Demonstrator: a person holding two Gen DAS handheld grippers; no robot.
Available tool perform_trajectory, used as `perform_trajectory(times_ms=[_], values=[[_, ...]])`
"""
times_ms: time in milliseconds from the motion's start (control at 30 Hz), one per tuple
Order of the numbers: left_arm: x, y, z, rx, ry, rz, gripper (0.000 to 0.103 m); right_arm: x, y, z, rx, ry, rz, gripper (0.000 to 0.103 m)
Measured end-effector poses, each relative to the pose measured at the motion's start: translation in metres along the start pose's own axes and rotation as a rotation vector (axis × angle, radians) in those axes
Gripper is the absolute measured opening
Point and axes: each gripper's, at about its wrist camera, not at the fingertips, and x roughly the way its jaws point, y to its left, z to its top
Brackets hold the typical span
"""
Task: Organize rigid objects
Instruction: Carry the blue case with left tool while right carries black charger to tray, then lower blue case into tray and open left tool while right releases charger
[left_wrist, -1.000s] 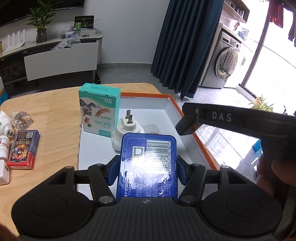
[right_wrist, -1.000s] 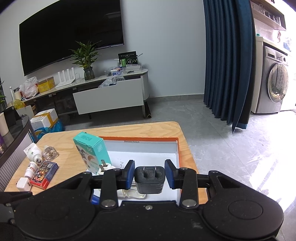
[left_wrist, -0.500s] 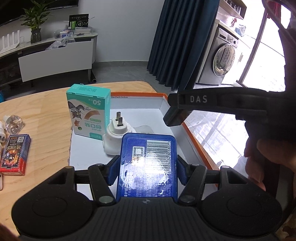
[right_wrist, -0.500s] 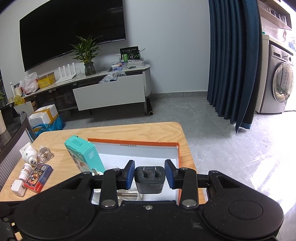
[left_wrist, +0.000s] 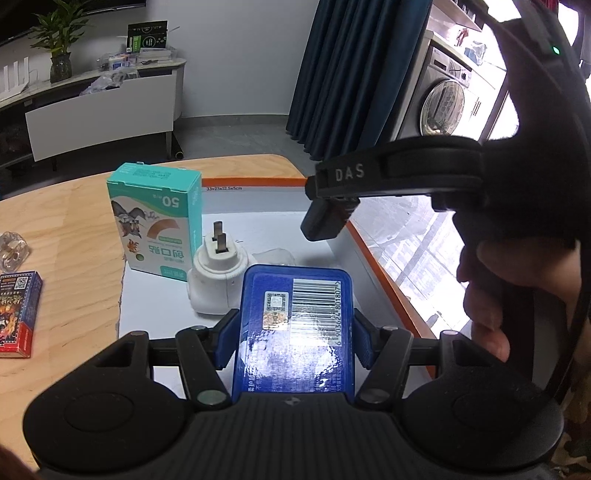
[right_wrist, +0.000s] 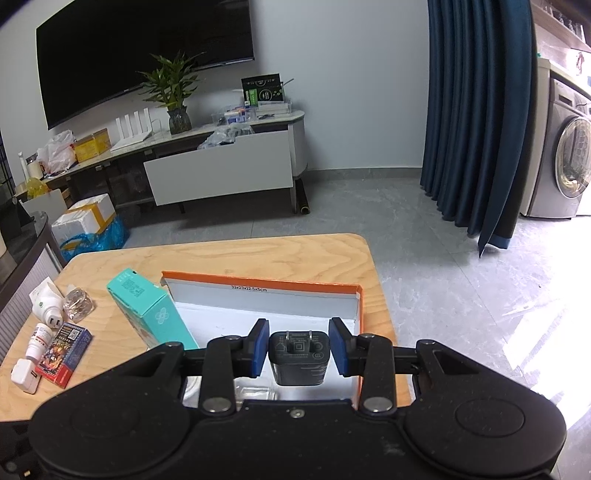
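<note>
left wrist: one teal box (left_wrist: 157, 218), one white plug (left_wrist: 218, 277)

Both the left gripper (left_wrist: 295, 332) and the right gripper (right_wrist: 298, 349) are matte black, with blue pads on the fingers (right_wrist: 258, 347), round silver pivot screws and two disc-shaped housings. From the side, the right one bears white "DAS" lettering, a small green light and a black cable.
</note>
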Motion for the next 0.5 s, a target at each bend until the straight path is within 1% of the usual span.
perform_trajectory(times_ms=[167,233,300,333,367,433,500], values=[[0.007,-0.001,0.002,-0.003,0.011,-0.010,0.062,0.014,-0.002,0.007,-0.004,0.026,-0.002,0.044],[0.013,-0.002,0.003,-0.004,0.016,-0.033,0.062,0.018,-0.006,0.009,0.007,0.026,-0.007,0.045],[0.019,-0.002,0.005,-0.021,0.016,-0.064,0.062,0.015,-0.012,0.010,0.037,-0.013,-0.004,0.045],[0.022,-0.002,0.006,-0.027,0.018,-0.079,0.063,0.013,-0.016,0.011,0.055,-0.023,0.000,0.051],[0.023,-0.003,0.008,-0.029,0.017,-0.090,0.063,0.009,-0.019,0.012,0.070,-0.035,0.000,0.052],[0.023,-0.005,0.010,-0.025,-0.002,-0.090,0.064,0.000,-0.022,0.013,0.075,-0.057,-0.008,0.052],[0.020,-0.007,0.012,-0.020,-0.014,-0.092,0.069,-0.010,-0.023,0.014,0.067,-0.076,-0.022,0.052]])
